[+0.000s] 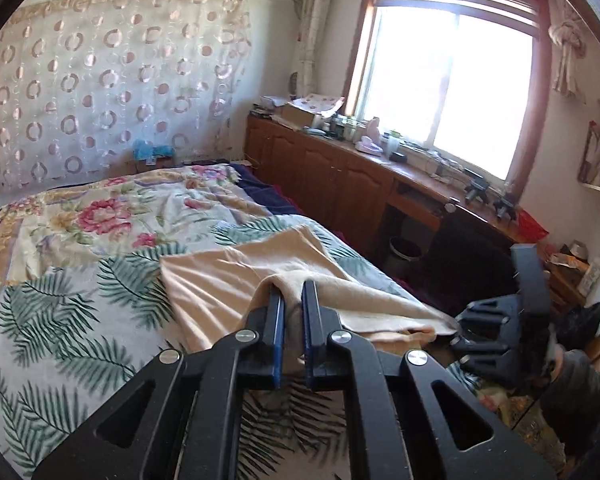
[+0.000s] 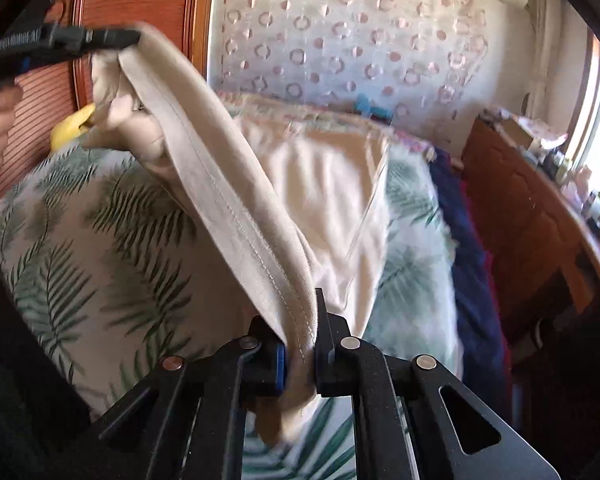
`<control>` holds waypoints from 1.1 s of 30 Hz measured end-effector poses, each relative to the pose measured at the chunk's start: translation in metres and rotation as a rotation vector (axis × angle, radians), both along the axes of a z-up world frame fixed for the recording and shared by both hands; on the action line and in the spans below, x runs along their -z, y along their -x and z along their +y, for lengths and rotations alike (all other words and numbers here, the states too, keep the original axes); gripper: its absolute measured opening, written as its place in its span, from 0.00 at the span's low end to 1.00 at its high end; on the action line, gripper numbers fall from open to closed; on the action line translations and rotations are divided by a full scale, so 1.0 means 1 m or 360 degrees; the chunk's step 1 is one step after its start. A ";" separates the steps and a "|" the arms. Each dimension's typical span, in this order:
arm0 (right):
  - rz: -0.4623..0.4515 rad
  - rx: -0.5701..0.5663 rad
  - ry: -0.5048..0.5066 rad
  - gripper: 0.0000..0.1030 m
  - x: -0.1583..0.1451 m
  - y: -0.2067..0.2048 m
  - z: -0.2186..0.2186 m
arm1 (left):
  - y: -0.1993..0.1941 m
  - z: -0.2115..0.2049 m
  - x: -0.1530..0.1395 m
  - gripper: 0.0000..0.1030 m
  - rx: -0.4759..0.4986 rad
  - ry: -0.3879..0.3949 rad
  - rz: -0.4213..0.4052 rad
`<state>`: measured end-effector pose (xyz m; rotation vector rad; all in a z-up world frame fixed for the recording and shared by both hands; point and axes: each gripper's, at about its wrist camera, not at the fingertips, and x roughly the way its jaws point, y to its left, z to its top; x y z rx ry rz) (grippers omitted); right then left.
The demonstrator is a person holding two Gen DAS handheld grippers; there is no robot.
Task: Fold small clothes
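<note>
Beige garment (image 2: 236, 200) stretches between raised left gripper (image 2: 134, 38) and right gripper (image 2: 300, 344).

Two wrist views over one bed, crossing lines of sight.

My left wrist camera sits close behind my left gripper (image 1: 291, 300), angled down along the bed (image 1: 60, 312) toward the window (image 1: 452, 92) and cabinet run (image 1: 324, 176). My right wrist camera sits close behind my right gripper (image 2: 300, 340), facing the circle-patterned curtain (image 2: 360, 32). Both views share the beige garment (image 1: 228, 280), the leaf-print cover and that curtain; each catches the other gripper at its edge.
</note>
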<state>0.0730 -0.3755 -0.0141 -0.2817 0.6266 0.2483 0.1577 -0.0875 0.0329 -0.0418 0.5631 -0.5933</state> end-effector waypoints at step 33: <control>0.0082 0.0226 0.0078 0.71 -0.061 -0.313 0.020 | -0.169 0.008 0.094 0.76 -0.0184 -0.0263 0.0389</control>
